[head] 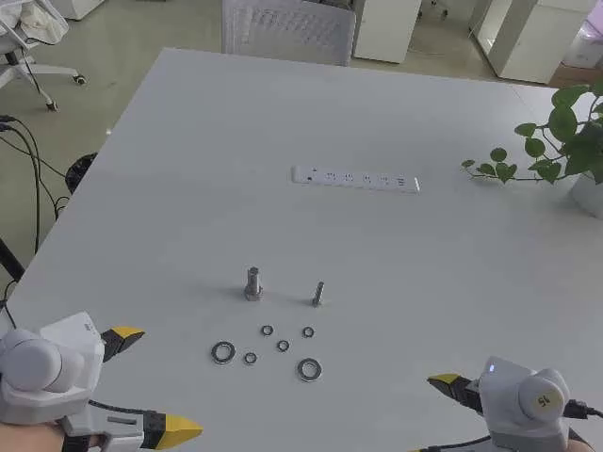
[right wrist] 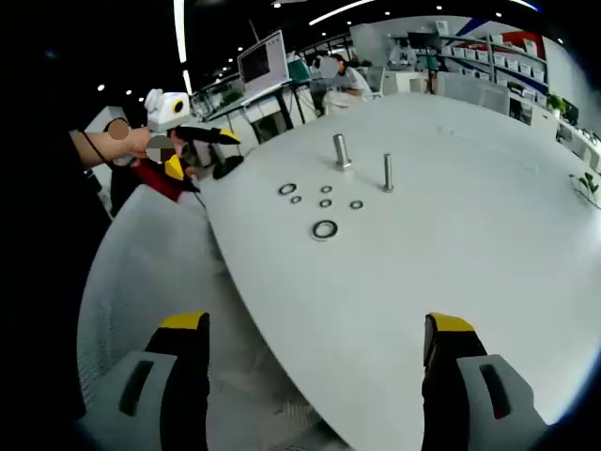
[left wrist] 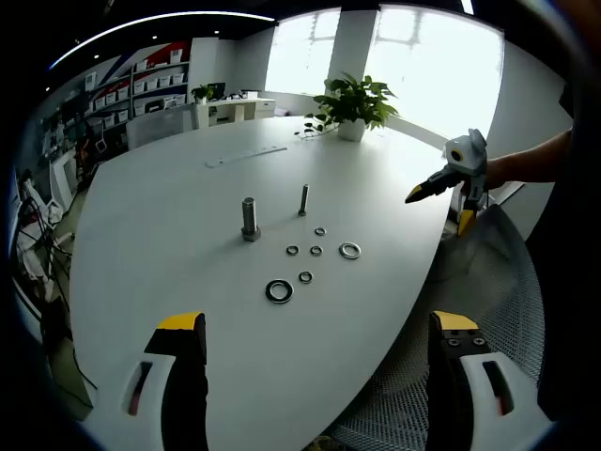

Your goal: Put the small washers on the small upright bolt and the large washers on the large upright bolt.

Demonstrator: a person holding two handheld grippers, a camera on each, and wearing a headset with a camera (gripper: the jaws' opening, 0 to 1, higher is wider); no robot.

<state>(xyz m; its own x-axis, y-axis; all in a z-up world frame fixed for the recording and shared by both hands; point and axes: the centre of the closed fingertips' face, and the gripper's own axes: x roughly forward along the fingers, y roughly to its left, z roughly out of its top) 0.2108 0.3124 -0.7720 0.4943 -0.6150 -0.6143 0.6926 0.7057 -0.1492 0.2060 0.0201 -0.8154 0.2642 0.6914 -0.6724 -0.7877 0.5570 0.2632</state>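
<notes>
On the white tabletop [head: 188,169] the thick grey steel upright bolt [head: 252,282] stands left of the thin grey steel upright bolt [head: 318,294]. Nearer the person lie two large steel ring washers [head: 223,352] and four small steel ring washers [head: 267,330], scattered apart. The left yellow-tipped gripper [head: 160,381] and right yellow-tipped gripper [right wrist: 316,324] hover at the near table edge, flanking the washers but well apart from them, jaws spread wide, holding nothing.

The left tool [head: 154,383] is showing a white round body, black jaws and yellow tips. The right tool [left wrist: 439,211] is looking the same, carrying a number mark [head: 545,399] and a cable [head: 586,411].
</notes>
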